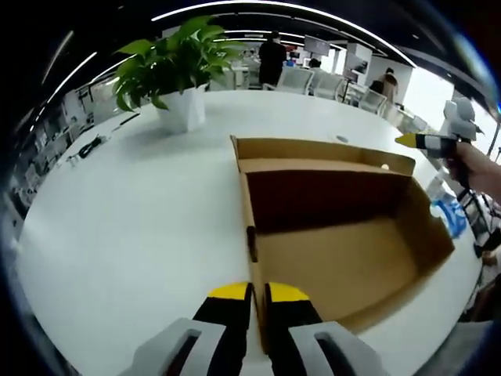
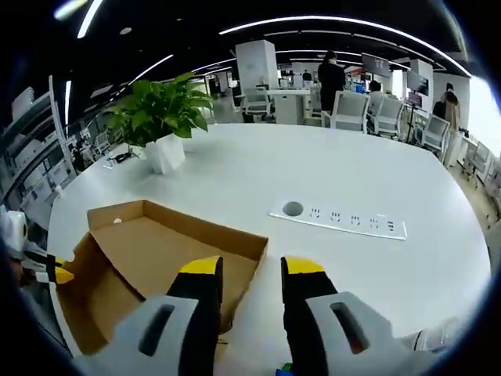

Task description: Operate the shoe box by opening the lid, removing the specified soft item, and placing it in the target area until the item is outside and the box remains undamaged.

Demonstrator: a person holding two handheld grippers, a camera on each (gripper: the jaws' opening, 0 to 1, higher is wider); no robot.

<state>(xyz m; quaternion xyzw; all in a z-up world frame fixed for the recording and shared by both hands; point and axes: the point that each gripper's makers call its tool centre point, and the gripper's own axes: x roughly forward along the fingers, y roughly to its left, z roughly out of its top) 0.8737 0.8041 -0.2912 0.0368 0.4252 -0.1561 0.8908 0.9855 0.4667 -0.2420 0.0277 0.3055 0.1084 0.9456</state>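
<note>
Left gripper [image 1: 259, 291] clamps the open shoe box [image 1: 337, 235] wall; right gripper [image 2: 252, 270] hovers parted above it, near a potted plant [image 2: 159, 117] and power strip [image 2: 338, 220].

I'm in an open-plan office: rows of desks and office chairs [image 2: 368, 110] upper right, ceiling light strips [image 2: 329, 23], potted plant [image 2: 160, 117], bench socket strip [image 2: 338, 219].

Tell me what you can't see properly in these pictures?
- Left gripper view: the fingers hide the box's near wall where they pinch it.
- Right gripper view: the gripper covers the box's near corner.
- The blue thing past the box is too blurred to name.
</note>
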